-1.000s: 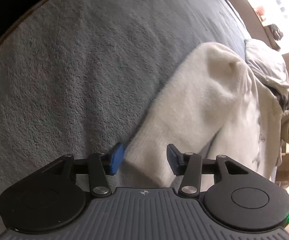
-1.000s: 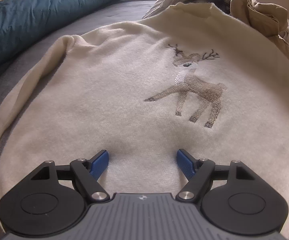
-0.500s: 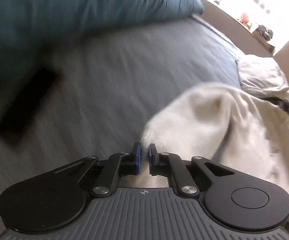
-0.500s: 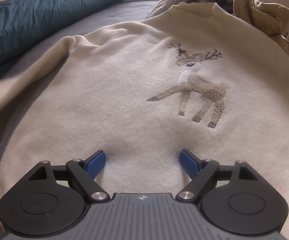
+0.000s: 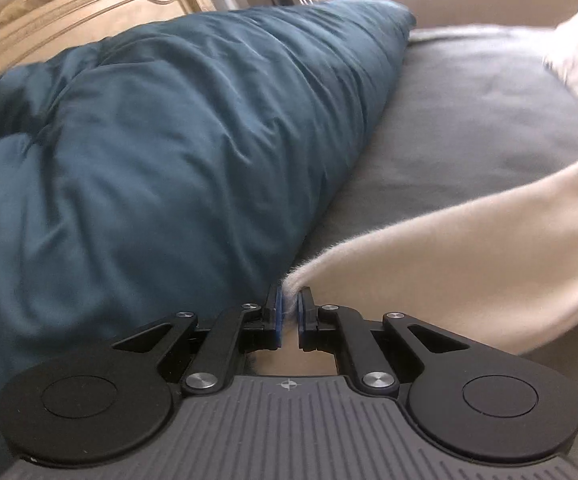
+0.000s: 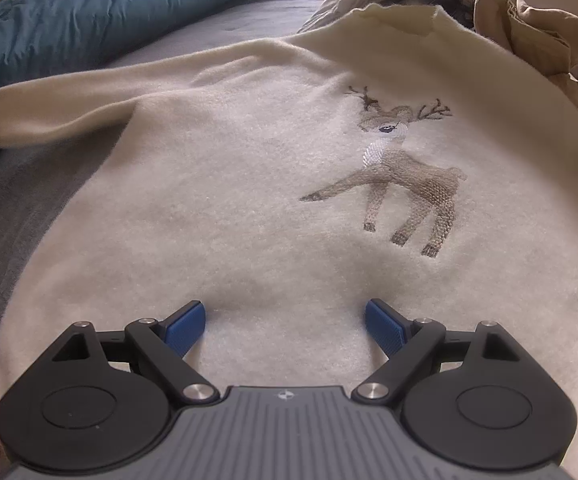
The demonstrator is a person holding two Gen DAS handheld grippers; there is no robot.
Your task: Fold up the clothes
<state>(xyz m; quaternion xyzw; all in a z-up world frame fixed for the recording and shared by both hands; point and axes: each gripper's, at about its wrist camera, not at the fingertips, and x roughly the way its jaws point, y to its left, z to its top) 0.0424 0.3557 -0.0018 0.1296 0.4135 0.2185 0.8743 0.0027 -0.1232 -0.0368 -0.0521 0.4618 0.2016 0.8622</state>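
**Left gripper pinching the sleeve cuff, right gripper spread over the sweater front**

Left gripper (image 5: 287, 312) is clamping its blue pads (image 5: 277, 312) on the tip of the cream sleeve (image 5: 449, 264), and the fuzzy cuff edge is bunching between them. From that pinch the sleeve is stretching away to the right, lifted off the grey bed cover (image 5: 469, 120). A dark teal duvet (image 5: 149, 152) is lying heaped just beside the gripper on the left, with a carved headboard (image 5: 49, 8) behind it.

Right gripper (image 6: 285, 326) is standing wide, its jaws having just been opening, with both blue pads (image 6: 385, 330) resting against the sweater (image 6: 229, 208) and no fold of cloth caught between them. The sweater is a cream, fleecy knit lying front-up on the grey cover, with an embroidered reindeer (image 6: 401, 172) in brown and beige thread on the chest, antlers toward the collar. Its collar (image 6: 401, 16) is rumpled at the far end, near a pile of beige and white clothes (image 6: 529, 32). The lifted sleeve is running out to the left edge of the right wrist view.
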